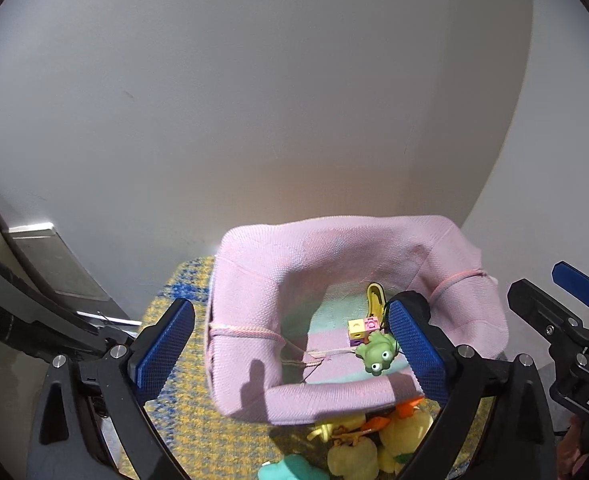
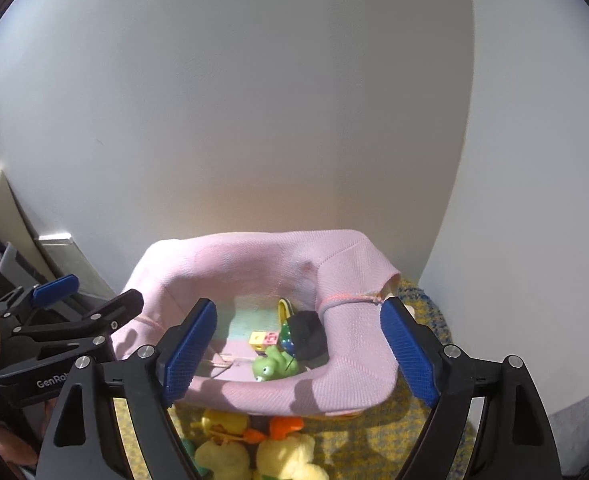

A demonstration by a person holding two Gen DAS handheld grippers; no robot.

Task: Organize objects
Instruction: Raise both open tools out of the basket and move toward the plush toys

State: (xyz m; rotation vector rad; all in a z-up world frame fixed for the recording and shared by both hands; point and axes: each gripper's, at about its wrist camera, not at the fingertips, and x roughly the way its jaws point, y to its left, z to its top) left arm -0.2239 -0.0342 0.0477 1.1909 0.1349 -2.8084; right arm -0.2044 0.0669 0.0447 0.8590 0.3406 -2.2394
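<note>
A soft pink fabric basket [image 1: 334, 264] [image 2: 254, 264] stands on a yellow and blue rug against a white wall. Inside lie a green frog toy [image 1: 376, 352] [image 2: 272, 364], a yellow and a pink cube [image 1: 360, 328] [image 2: 264, 338], a yellow piece [image 1: 375, 298] and a dark object [image 2: 308, 334]. My left gripper [image 1: 290, 306] is open and straddles the basket's left wall without touching it. My right gripper [image 2: 298, 304] is open and straddles the basket's right wall, with nothing pinched. Each gripper shows at the edge of the other's view: the right gripper [image 1: 566, 300] and the left gripper [image 2: 74, 312].
In front of the basket, several yellow plush toys [image 1: 406, 436] [image 2: 282, 456] with orange parts and a teal plush [image 1: 290, 470] lie on the rug [image 1: 182, 420]. A grey metal base [image 1: 58, 264] stands at the left by the wall.
</note>
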